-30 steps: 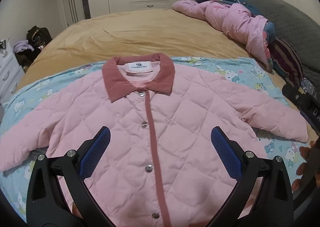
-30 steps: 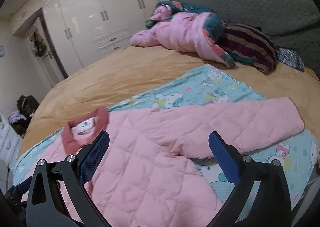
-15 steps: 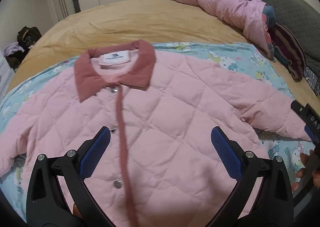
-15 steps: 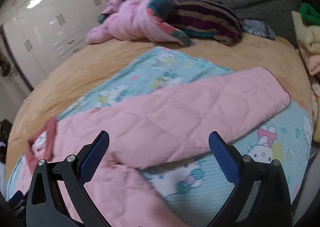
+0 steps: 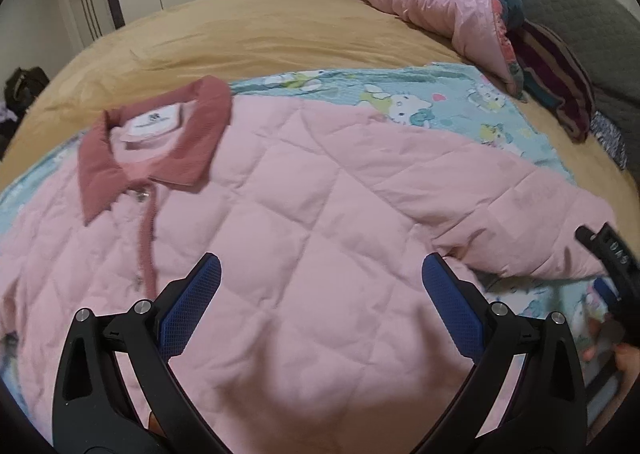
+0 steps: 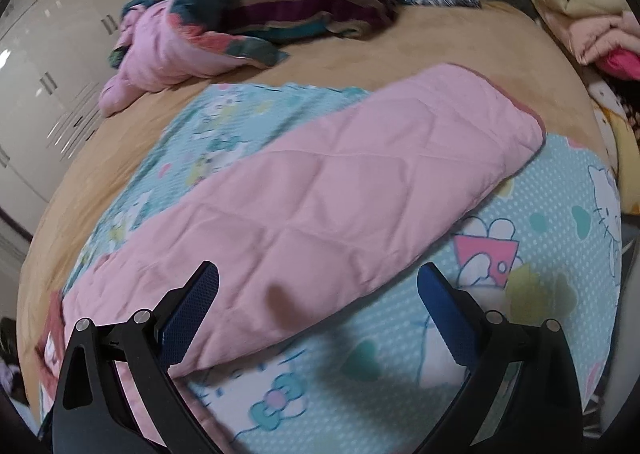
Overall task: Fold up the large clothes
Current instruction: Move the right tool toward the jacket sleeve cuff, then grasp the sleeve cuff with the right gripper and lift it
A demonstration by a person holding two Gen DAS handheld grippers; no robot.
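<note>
We work on a wide bed under a tan cover, with a blue cartoon sheet spread across its near half. On that sheet lies the pink quilted jacket, front up and buttoned, its dark pink collar at the far left and its body running toward us. Its right sleeve stretches flat to the right, the cuff lying at the far right where the sheet meets the tan cover. A heap of other bedding and clothes sits well apart at the far right of the bed.

Our left gripper hovers over the jacket's right chest with its jaws wide apart and nothing between them. Our right gripper hangs over the near edge of the sleeve, its jaws likewise wide apart and empty.

Nothing is folded yet, so we judge the step in hand to be the first fold: bringing the sleeve in across the body. To do it well, we should take the sleeve near the cuff, pinching both layers of the padded cloth so it does not slip. We should lift only enough to clear the sheet, or the sheet may drag along. The left gripper can press near the shoulder to set a straight crease, and we lay the sleeve flat across the chest.
</note>
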